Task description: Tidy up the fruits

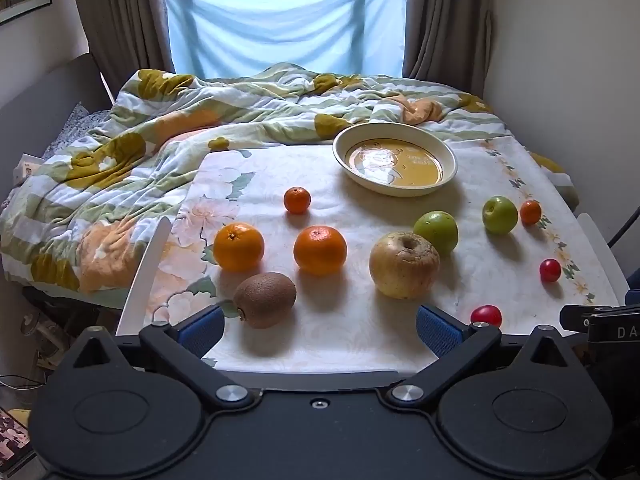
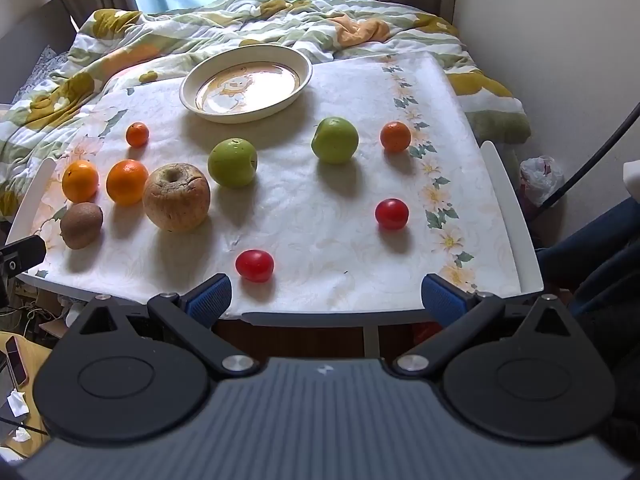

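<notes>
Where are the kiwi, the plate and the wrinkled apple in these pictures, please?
kiwi point(image 1: 265, 299): left wrist view, middle of its brown skin.
plate point(image 2: 192, 101): right wrist view, near cream rim.
wrinkled apple point(image 2: 177, 200): right wrist view, front of its skin.

Open cloth point(image 2: 312, 216) between apples point(image 2: 232, 162) and tomatoes point(image 2: 255, 265).

Both the left gripper point(image 1: 319, 330) and right gripper point(image 2: 326, 299) have black housings, silver screws, and blue ribbed pads point(image 1: 434, 330).
</notes>
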### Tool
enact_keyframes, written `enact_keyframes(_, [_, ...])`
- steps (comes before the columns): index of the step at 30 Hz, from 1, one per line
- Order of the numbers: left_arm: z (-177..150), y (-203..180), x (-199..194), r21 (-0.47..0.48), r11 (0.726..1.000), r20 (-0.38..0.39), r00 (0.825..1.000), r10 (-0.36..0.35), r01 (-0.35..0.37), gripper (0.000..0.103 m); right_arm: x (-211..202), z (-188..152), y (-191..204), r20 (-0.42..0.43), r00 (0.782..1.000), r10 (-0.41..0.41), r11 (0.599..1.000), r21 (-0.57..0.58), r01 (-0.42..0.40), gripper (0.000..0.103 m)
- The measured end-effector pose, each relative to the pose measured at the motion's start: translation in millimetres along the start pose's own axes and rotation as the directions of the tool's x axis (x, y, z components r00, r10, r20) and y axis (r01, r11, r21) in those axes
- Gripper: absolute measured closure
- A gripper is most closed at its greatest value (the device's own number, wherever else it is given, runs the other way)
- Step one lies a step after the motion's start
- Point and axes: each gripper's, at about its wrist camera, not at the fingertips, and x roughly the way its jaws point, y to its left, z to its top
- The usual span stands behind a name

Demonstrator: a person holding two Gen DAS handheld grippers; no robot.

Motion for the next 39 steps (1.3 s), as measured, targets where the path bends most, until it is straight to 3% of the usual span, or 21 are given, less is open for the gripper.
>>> enact_keyframes(3, [3.3,-10.1,-1.6,0.026,0.999,0.013,0.999,0.030,-0.031,0.000,1.4,0.4,-0.2,-0.003,1.000,0.006,1.000,0.000,-0.006,0.000])
enact_keyframes(39, [5.1,-2.7,3.8,0.022,0.999,0.015,0.999,0.033,-0.033,0.000,10.4,6.1,1.9,-0.021,1.000,0.005,1.000,-0.007,-0.005,0.000])
